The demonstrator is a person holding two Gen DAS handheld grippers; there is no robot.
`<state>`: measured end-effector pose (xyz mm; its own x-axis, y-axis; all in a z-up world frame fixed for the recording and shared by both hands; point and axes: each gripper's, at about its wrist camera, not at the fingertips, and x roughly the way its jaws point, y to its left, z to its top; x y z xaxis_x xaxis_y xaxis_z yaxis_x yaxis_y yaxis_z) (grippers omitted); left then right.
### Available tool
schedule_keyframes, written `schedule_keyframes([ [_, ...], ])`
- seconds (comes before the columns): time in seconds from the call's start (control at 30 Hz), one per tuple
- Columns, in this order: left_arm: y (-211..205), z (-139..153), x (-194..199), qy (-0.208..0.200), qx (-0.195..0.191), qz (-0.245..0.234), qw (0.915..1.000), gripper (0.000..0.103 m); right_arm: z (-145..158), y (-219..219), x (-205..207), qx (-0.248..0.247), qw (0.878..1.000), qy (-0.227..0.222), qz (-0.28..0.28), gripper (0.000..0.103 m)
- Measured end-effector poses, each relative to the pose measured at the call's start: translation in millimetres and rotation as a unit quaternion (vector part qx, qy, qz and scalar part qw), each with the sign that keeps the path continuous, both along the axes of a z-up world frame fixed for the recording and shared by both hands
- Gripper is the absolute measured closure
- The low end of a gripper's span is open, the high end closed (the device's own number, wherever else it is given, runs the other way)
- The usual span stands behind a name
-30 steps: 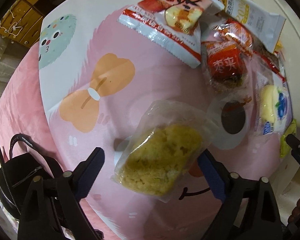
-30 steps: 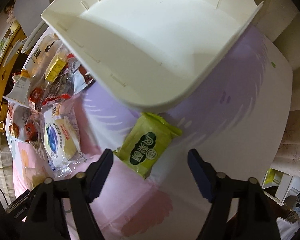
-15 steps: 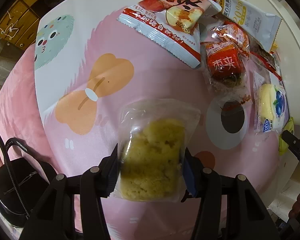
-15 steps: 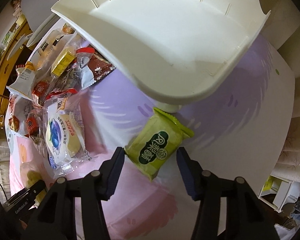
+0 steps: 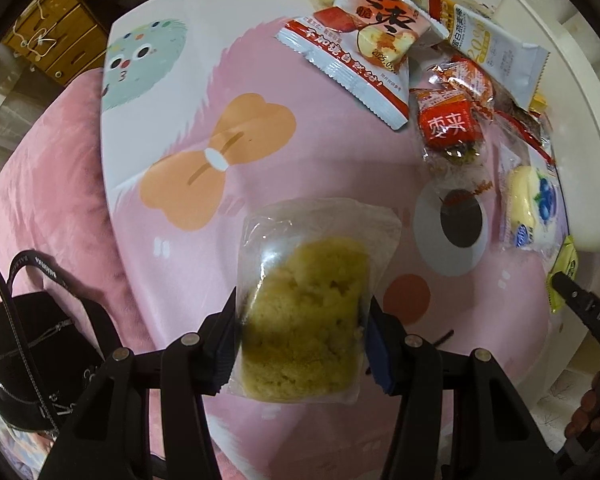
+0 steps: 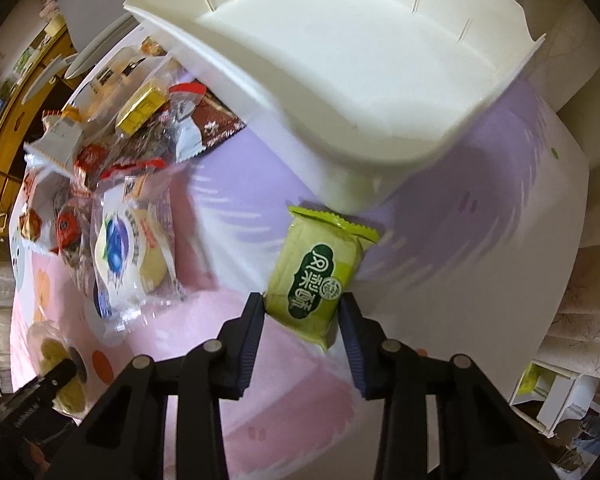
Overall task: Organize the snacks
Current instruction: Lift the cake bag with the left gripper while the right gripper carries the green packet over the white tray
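My left gripper (image 5: 302, 330) is shut on a clear-wrapped yellow cake (image 5: 308, 320), held just above the pink cartoon table top (image 5: 220, 92). My right gripper (image 6: 302, 314) is shut on a green snack packet (image 6: 314, 276), just in front of the white tray (image 6: 380, 128). The tray's inside looks bare. A pile of wrapped snacks (image 5: 440, 80) lies at the far right in the left wrist view; it also shows in the right wrist view (image 6: 120, 168) at the left.
A black bag (image 5: 40, 360) lies on pink bedding left of the table. A blueberry bun packet (image 6: 128, 248) lies closest to my right gripper. A wooden cabinet (image 5: 48, 28) stands at the far left. The table edge (image 6: 572, 280) runs along the right.
My left gripper closed on the yellow cake and lifted it slightly. My right gripper closed on the green packet, which now lies farther out from under the tray.
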<state>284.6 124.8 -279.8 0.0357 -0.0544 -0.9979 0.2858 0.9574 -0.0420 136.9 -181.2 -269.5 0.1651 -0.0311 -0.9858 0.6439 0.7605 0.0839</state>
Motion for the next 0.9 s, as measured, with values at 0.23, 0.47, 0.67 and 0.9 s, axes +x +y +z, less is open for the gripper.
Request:
schedule_keyframes([
  [0.23, 5, 26, -26, 0.000, -0.020, 0.006, 0.9998, 0.050, 4, 21, -15, -0.011, 0.999, -0.004, 0.033, 0.065],
  [0.47, 4, 53, -56, -0.012, -0.049, 0.004, 0.9987, 0.050, 32, 48, -35, 0.013, 0.996, -0.043, 0.083, 0.068],
  [0.67, -5, 79, -81, -0.018, -0.085, 0.013, 0.9962, 0.050, 58, 68, -41, -0.003, 0.988, -0.075, 0.132, 0.071],
  [0.9, -7, 100, -102, -0.029, -0.117, 0.016, 0.9925, 0.050, 85, 54, -54, -0.008, 0.982, -0.099, 0.160, 0.072],
])
